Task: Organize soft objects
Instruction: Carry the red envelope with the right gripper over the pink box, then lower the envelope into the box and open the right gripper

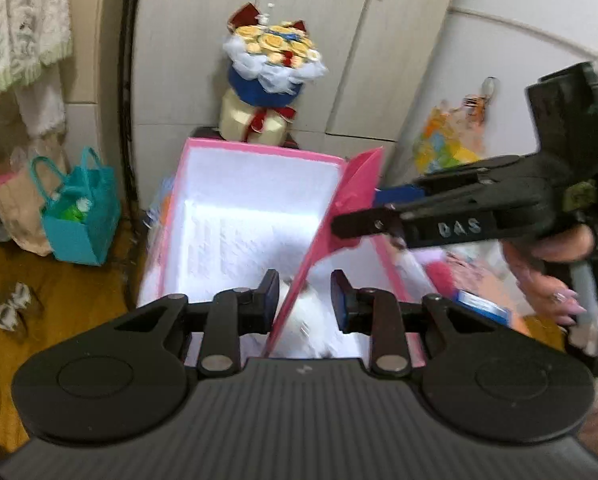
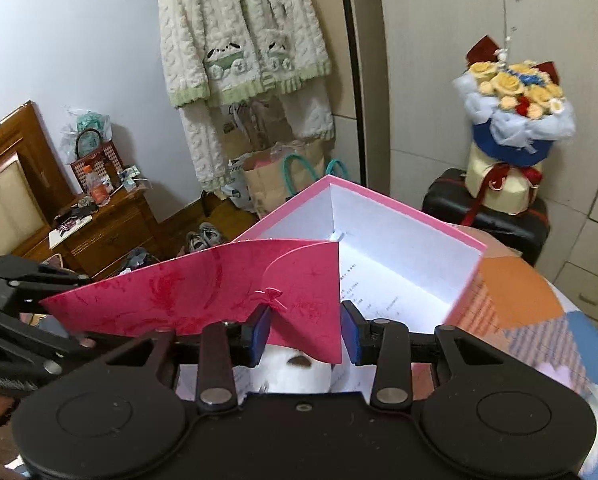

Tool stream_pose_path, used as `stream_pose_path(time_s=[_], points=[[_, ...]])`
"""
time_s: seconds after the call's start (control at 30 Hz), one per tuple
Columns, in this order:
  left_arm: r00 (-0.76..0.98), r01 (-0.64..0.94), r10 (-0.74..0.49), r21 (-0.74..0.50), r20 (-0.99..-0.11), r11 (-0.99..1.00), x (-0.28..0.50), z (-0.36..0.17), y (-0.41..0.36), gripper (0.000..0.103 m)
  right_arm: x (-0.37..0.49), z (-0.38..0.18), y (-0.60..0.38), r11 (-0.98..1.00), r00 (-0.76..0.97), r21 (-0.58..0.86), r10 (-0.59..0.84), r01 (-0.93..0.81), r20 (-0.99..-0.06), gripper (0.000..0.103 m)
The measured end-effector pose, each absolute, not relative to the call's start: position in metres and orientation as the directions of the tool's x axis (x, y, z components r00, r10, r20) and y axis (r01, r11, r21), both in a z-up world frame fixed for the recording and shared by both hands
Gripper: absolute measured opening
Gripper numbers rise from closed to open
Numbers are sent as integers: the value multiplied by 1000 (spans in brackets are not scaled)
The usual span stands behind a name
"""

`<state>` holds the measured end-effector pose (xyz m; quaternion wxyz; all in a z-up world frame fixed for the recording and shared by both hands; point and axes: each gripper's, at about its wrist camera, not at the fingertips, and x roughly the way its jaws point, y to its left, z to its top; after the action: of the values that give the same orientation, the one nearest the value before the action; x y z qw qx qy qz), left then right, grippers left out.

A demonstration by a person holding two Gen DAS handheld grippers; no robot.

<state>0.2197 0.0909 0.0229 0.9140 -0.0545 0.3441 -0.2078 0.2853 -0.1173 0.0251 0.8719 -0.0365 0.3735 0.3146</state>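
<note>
A pink box [image 1: 259,152] with a white inside stands open on the bed; it also shows in the right wrist view [image 2: 379,204]. A pink card [image 1: 323,232] with a small bow stands on edge across the box. A white plush toy [image 1: 307,320] lies in the box below it, also seen in the right wrist view [image 2: 295,372]. My left gripper [image 1: 305,296] is open, its fingers either side of the card's lower edge. My right gripper [image 1: 351,220] reaches in from the right and pinches the card's upper edge. In its own view the right gripper [image 2: 305,332] has the card [image 2: 203,292] between its pads.
A flower bouquet [image 1: 271,76] stands on a black suitcase [image 2: 487,216] behind the box. A teal gift bag [image 1: 79,212] and paper bags sit on the wooden floor at left. A patchwork blanket [image 2: 539,312] covers the bed. A wooden nightstand [image 2: 107,232] stands at far left.
</note>
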Motion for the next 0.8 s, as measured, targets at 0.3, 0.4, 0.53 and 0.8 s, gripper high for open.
stream_pose_path(time_s=[0.3,0.4,0.53,0.8], points=[[633,300,-410,-280,-656,912,285,-2,91,16,334,4,-126,823,498,225,508,-522,-702,32],[606,281,-396,-280,-690,918,303,-10,83,16,347,-6,-129,842,501,213,477,-495,-722,32],[596,243,-342,-243,-727,939,321,-15,72,29,360,-17,-131,881,526,158,401,-447,-750,14],[730,265,-232,-47,-643,963,317,-5,60,65,356,-24,-126,897,561,96,351,-432,-750,15]])
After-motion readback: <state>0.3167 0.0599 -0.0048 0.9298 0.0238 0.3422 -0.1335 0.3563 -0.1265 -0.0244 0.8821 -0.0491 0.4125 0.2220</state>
